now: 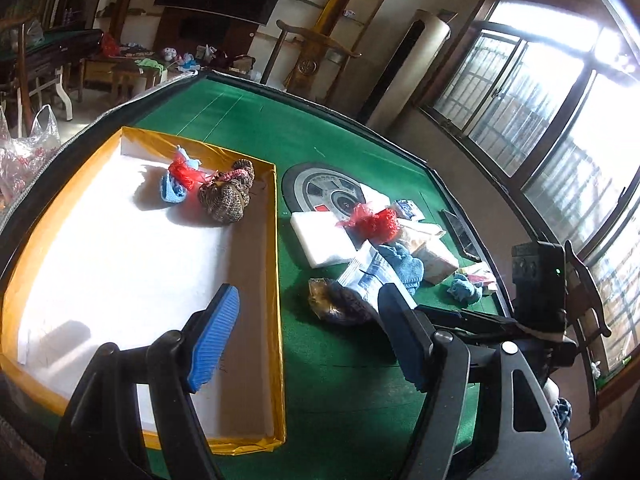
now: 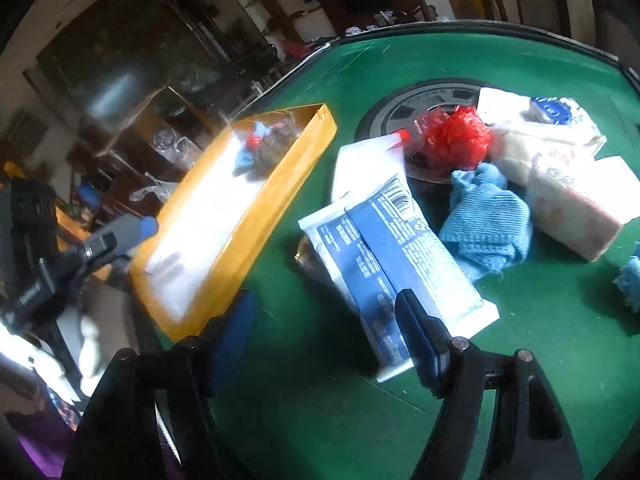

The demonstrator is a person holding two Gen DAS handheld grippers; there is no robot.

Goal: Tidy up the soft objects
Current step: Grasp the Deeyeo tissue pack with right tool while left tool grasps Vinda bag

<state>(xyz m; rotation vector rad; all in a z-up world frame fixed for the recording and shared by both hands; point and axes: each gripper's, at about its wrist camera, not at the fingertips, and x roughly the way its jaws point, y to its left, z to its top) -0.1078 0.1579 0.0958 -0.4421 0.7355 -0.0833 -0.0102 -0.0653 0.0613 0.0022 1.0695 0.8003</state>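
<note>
A yellow-rimmed tray [image 1: 276, 240] [image 2: 256, 216] with a white floor holds a brown knitted piece [image 1: 228, 196], a small blue knit [image 1: 172, 192] and a red mesh tuft [image 1: 184, 170]. On the green table to its right lie a red mesh ball [image 1: 374, 222] [image 2: 456, 136], a blue knitted cloth [image 1: 402, 264] [image 2: 488, 220] and a dark knitted piece [image 1: 332, 304] half under a blue-and-white packet [image 1: 368, 276] [image 2: 392, 248]. My left gripper [image 1: 308, 300] is open over the tray's right wall, nothing between its pads. My right gripper [image 2: 326, 312] is open above the packet's near end.
A white foam block [image 1: 320, 236], wrapped tissue packs [image 2: 576, 208] and another small blue knit [image 1: 464, 288] [image 2: 630, 280] lie around a round panel [image 1: 324, 192] set in the table. The table's padded edge [image 1: 460, 200] runs along the right. Furniture and windows stand beyond.
</note>
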